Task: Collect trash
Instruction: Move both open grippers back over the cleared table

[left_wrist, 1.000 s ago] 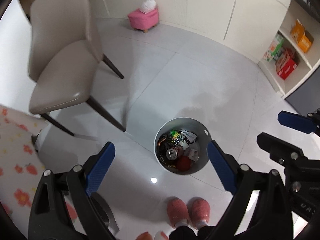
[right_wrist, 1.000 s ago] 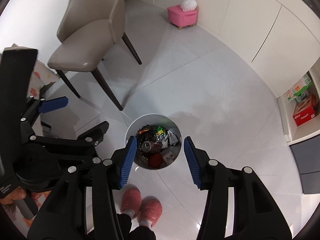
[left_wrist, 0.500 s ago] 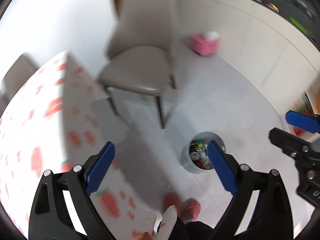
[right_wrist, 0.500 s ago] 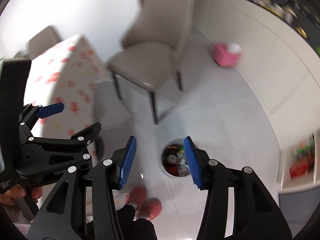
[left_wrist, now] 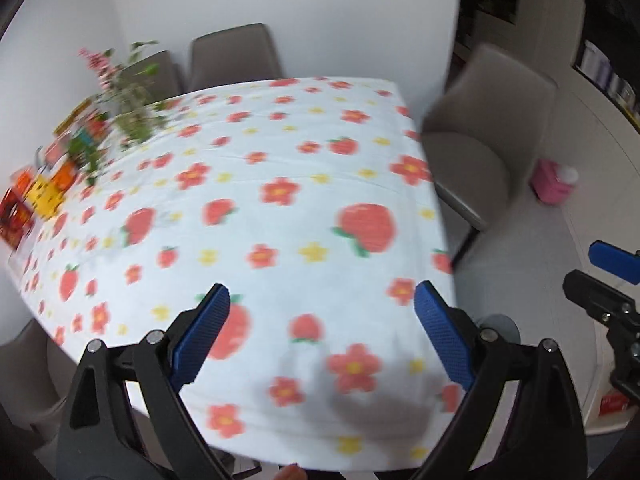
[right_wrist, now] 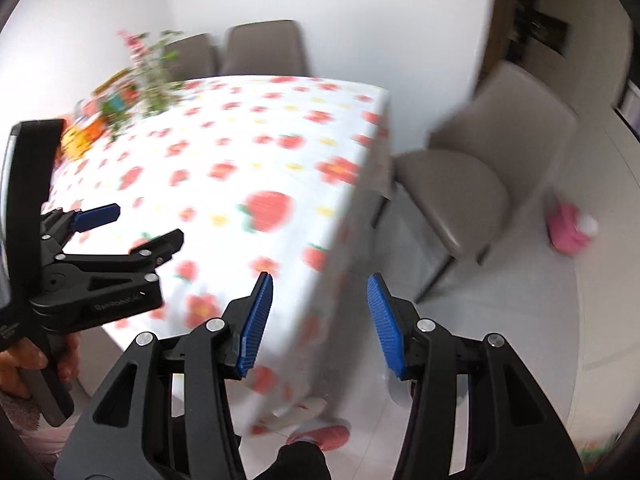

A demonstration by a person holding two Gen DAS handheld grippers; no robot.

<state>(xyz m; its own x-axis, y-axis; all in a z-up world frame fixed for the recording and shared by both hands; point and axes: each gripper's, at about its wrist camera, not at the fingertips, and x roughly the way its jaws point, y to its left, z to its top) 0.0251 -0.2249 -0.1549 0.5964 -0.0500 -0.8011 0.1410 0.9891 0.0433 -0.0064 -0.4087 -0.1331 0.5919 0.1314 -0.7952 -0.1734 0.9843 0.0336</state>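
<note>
Both views are motion-blurred. My left gripper (left_wrist: 320, 336) is open and empty, raised over the near part of a table with a strawberry-and-flower cloth (left_wrist: 280, 184). My right gripper (right_wrist: 320, 316) is open and empty, above the table's near right corner. The left gripper also shows in the right wrist view (right_wrist: 132, 226), open. The grey trash bin (left_wrist: 500, 326) is only a sliver behind my left gripper's right finger. Colourful packets (left_wrist: 40, 192) lie at the table's far left edge. No loose trash is sharp enough to tell on the cloth.
A potted plant (left_wrist: 128, 108) stands at the far left of the table. Beige chairs stand behind the table (left_wrist: 236, 54) and at its right side (left_wrist: 480, 140). A pink stool (left_wrist: 554, 184) sits on the grey floor at the right.
Both cameras have swung up from the trash bin on the floor to the table top. Both grippers stay open and empty.
</note>
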